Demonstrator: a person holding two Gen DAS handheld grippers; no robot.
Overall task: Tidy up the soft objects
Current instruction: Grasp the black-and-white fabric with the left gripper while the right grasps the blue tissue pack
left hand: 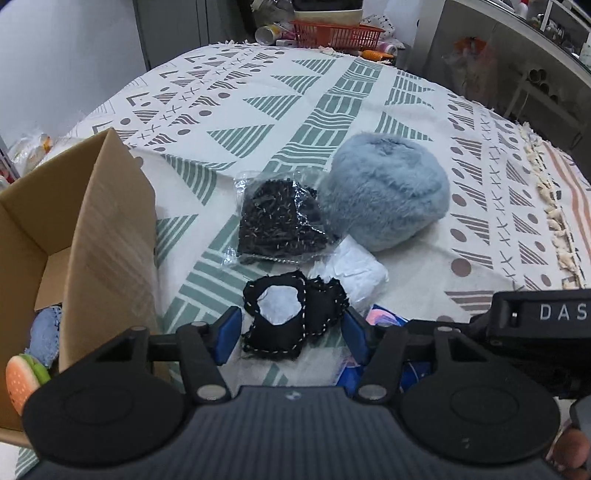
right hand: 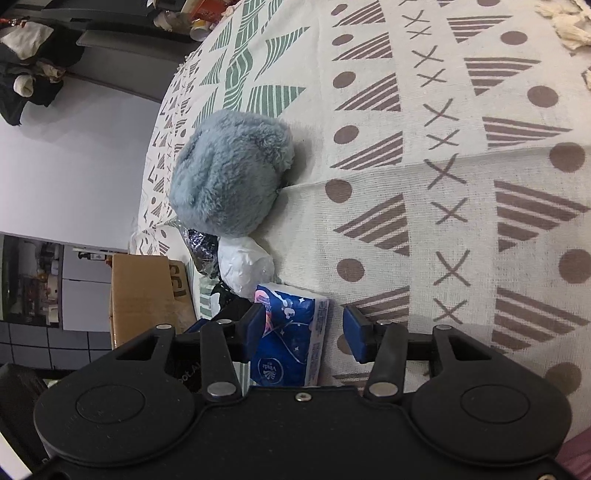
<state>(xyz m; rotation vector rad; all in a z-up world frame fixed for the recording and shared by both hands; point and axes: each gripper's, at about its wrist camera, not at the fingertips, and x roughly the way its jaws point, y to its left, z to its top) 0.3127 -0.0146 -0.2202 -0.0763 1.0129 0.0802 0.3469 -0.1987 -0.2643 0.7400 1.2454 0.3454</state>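
Left wrist view: left gripper, jaws wide, straddles a limp black fabric piece, probably light; pinch its bunched middle.

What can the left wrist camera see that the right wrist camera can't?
Only the left wrist view shows the black pouch between the open left hand-held gripper, the burger toy in the box, and the orange basket. Only the right wrist view shows the open right hand-held gripper around the tissue pack. Both show the fluffy blue ball, white bag and cardboard box.
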